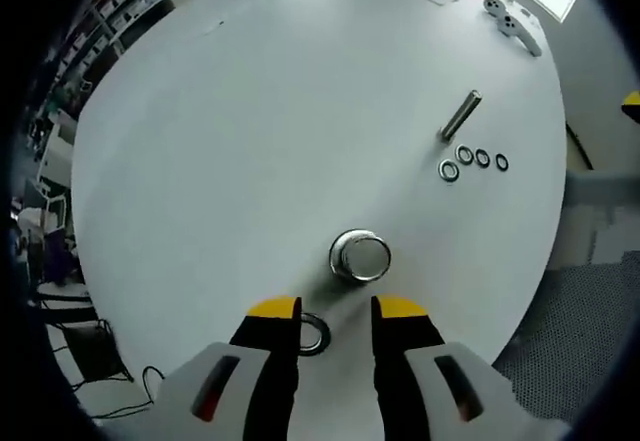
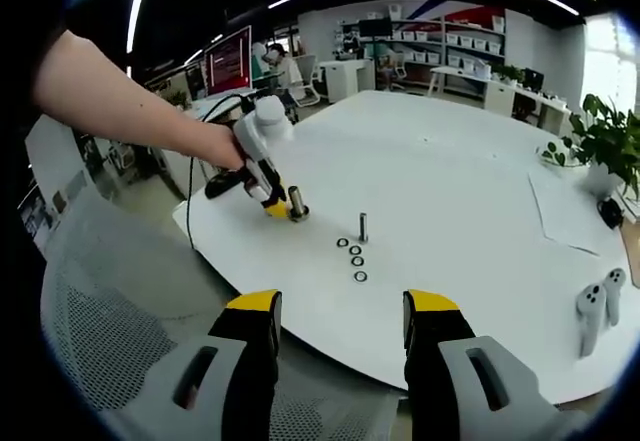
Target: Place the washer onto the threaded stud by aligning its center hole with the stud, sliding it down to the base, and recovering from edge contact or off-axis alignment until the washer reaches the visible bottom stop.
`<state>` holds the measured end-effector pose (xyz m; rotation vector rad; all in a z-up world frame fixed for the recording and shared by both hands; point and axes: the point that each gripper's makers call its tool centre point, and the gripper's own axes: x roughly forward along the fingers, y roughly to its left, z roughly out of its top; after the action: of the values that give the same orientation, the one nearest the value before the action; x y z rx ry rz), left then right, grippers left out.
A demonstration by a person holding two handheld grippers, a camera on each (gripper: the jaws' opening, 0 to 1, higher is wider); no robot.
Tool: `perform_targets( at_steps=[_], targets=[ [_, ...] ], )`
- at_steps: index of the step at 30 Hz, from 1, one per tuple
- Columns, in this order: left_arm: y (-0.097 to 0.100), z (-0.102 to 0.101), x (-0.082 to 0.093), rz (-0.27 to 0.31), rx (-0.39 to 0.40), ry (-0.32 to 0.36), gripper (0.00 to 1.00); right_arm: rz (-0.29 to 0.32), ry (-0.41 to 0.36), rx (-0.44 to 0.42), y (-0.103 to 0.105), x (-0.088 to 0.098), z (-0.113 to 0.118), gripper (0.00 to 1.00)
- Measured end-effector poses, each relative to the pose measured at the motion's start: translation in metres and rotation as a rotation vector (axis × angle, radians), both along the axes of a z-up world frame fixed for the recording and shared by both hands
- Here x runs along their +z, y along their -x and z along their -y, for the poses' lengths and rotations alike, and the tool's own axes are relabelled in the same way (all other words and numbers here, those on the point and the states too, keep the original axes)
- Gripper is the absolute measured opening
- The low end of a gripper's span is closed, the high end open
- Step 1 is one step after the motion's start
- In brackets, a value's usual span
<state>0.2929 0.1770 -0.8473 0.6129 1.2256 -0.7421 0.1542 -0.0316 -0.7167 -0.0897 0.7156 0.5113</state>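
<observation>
A shiny threaded stud [image 1: 360, 256] stands upright on the white table [image 1: 250, 141], just beyond my left gripper [image 1: 337, 311], which is open with nothing between its jaws. One washer [image 1: 314, 333] lies flat on the table beside the stud, partly hidden by the left jaw. In the right gripper view a hand holds the left gripper [image 2: 268, 201] beside the same stud [image 2: 296, 203]. My right gripper [image 2: 342, 306] is open and empty, hanging short of the table's near edge. A second stud [image 1: 461, 116] [image 2: 363, 226] has a row of several washers [image 1: 474, 161] [image 2: 354, 259] next to it.
Two white hand controllers [image 1: 510, 23] [image 2: 595, 311] lie near the table's rim. A grey mesh chair [image 2: 110, 341] stands under my right gripper. A potted plant [image 2: 600, 141] and papers sit on the table's far right side. Office shelves and desks lie beyond.
</observation>
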Motion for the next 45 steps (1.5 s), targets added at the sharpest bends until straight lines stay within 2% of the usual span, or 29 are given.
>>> perform_targets(
  at_steps=[13, 18, 25, 34, 38, 41, 45],
  targets=[
    [-0.003, -0.027, -0.005, -0.013, 0.055, -0.009, 0.29, -0.009, 0.01, 0.002, 0.001, -0.002, 0.0, 0.51],
    [0.0, -0.028, -0.011, -0.016, 0.032, -0.021, 0.29, -0.013, 0.012, 0.005, 0.001, -0.003, -0.001, 0.51],
    [-0.003, -0.029, -0.01, -0.033, 0.063, -0.005, 0.29, -0.018, 0.012, -0.002, 0.001, -0.004, 0.0, 0.51],
    [-0.002, -0.032, -0.011, -0.035, 0.052, -0.008, 0.25, -0.018, 0.017, -0.005, 0.002, -0.004, 0.001, 0.51],
    [-0.003, -0.033, -0.011, -0.02, 0.108, 0.009, 0.21, -0.017, 0.015, -0.003, 0.002, -0.004, 0.001, 0.51],
    [-0.001, -0.031, -0.012, -0.009, 0.096, -0.005, 0.21, -0.017, 0.015, 0.005, 0.002, -0.004, -0.001, 0.51],
    [0.002, -0.029, -0.012, -0.011, 0.121, -0.001, 0.21, -0.017, 0.014, 0.007, 0.002, -0.003, -0.001, 0.51]
  ],
)
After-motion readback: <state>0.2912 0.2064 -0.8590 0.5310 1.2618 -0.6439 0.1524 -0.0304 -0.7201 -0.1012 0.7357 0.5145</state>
